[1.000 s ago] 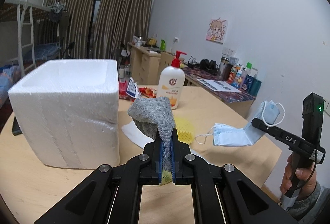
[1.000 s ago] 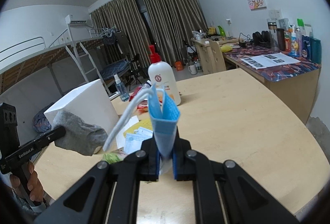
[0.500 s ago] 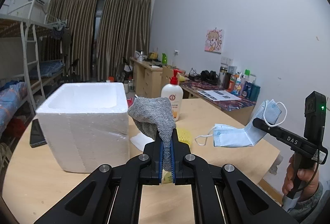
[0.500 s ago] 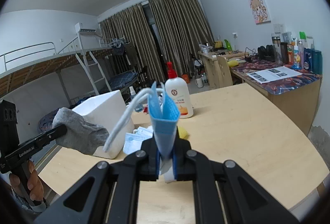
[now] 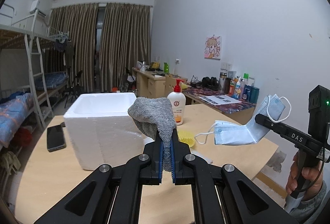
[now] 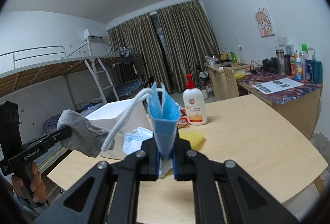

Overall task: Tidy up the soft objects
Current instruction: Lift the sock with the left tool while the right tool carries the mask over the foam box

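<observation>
My left gripper (image 5: 167, 139) is shut on a grey knitted sock (image 5: 153, 115), held in the air above the round wooden table (image 5: 61, 168). The sock also shows in the right wrist view (image 6: 82, 133). My right gripper (image 6: 166, 145) is shut on a light blue face mask (image 6: 164, 119), also held high; it hangs from the gripper in the left wrist view (image 5: 235, 134). An open white foam box (image 5: 101, 121) stands on the table ahead of the left gripper, below and beyond the sock.
A soap pump bottle (image 5: 177, 106) stands behind the box. A yellow cloth (image 6: 192, 137), more masks (image 6: 134, 138) and a white sheet lie near the box. A phone (image 5: 55, 137) lies left. Desk with bottles at right, bunk bed at left.
Both grippers have risen and drawn back from the table, each still holding its item. The foam box now looks smaller and lower, and the phone has come into view.
</observation>
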Motion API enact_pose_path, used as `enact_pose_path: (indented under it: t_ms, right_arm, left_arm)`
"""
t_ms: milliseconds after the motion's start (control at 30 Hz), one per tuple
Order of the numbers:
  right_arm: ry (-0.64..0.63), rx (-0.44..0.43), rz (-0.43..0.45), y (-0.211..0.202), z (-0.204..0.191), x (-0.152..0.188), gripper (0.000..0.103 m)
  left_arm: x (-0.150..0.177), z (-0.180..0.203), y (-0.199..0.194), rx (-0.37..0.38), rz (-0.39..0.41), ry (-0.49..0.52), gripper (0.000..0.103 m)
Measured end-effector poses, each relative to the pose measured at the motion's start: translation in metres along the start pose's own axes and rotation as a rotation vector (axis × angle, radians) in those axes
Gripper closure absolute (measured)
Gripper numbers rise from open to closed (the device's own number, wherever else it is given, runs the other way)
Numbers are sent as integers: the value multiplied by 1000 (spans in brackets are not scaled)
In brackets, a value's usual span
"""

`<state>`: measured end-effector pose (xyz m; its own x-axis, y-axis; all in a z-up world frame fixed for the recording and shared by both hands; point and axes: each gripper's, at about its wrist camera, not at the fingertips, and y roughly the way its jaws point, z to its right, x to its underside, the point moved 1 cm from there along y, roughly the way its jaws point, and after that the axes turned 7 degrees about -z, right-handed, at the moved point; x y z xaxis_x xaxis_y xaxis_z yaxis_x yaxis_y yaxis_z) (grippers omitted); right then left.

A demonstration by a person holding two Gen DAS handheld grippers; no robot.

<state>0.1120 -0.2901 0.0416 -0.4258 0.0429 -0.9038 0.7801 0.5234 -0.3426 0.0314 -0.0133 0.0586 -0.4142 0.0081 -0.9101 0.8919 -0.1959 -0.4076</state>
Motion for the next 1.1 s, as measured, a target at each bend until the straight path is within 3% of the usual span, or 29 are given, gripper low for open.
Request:
enact_pose_path:
  t_ms: [467,1100]
  right_arm:
    - [-44,-68,18,1,-32,-5,91]
    - [-128,-187,-42,59,-65,-25,91]
  left_arm:
    - [8,-18,-42,-64,39,-26,97]
    - [-5,-54,-41,-155,43,-81,97]
